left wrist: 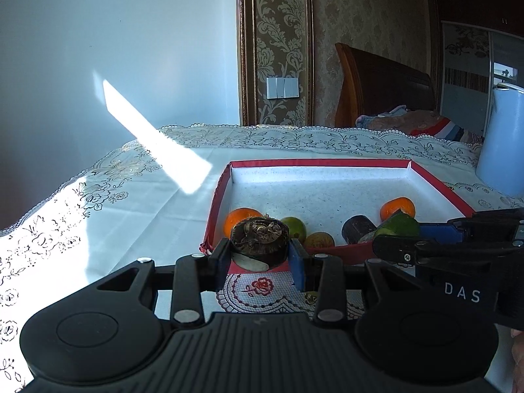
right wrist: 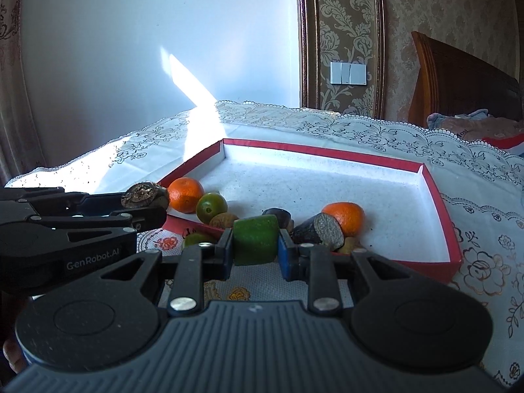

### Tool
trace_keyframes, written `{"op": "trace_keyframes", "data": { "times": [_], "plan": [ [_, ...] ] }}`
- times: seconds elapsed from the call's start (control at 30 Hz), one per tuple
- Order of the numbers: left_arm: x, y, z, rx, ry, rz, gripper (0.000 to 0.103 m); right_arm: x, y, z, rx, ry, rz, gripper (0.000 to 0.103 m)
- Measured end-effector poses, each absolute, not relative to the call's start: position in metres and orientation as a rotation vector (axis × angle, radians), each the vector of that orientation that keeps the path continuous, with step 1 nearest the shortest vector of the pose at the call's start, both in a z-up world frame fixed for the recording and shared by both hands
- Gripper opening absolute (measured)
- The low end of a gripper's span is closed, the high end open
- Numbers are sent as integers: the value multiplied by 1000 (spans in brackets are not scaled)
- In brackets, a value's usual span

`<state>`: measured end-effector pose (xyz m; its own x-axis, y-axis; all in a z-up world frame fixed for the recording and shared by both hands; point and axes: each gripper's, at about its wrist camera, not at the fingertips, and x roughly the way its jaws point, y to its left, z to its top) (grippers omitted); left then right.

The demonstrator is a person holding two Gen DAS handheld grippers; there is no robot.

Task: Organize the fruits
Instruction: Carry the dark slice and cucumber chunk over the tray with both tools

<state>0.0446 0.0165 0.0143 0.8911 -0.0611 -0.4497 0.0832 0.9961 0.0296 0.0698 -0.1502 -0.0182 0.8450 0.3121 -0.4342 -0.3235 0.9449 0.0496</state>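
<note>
Two hand-held grippers, left clamping brown piece, right clamping green piece

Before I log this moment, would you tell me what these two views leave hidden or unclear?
- Left wrist view: the blue container is cut off by the right edge.
- Left wrist view: the right hand-held gripper covers much of its green fruit.
- Right wrist view: a small green fruit sits half hidden behind the gripper's finger.
- Both views: the gripper bodies hide the near tablecloth.
</note>
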Motion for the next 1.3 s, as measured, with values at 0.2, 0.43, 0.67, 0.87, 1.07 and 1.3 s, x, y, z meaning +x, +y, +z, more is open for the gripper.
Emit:
{"op": "trace_keyframes", "data": {
  "times": [0.2,0.43,0.67,0.87,1.07,1.3],
  "plan": [
    [55,7,21,55,451,-48,37,74,-152,-11,-11,424,309,26],
    [66,0,24,60,428,-17,37,83,-156,-10,-4,414,281,26],
    [77,-2,24,65,423,6,37,92,-159,-13,6,414,259,26],
    [84,-4,22,63,427,12,37,97,-160,-11,13,405,258,26],
    [89,-6,21,63,428,13,37,103,-159,-11,15,401,254,26],
    [100,-6,19,56,436,25,37,113,-160,-14,17,415,244,26]
  ]
}}
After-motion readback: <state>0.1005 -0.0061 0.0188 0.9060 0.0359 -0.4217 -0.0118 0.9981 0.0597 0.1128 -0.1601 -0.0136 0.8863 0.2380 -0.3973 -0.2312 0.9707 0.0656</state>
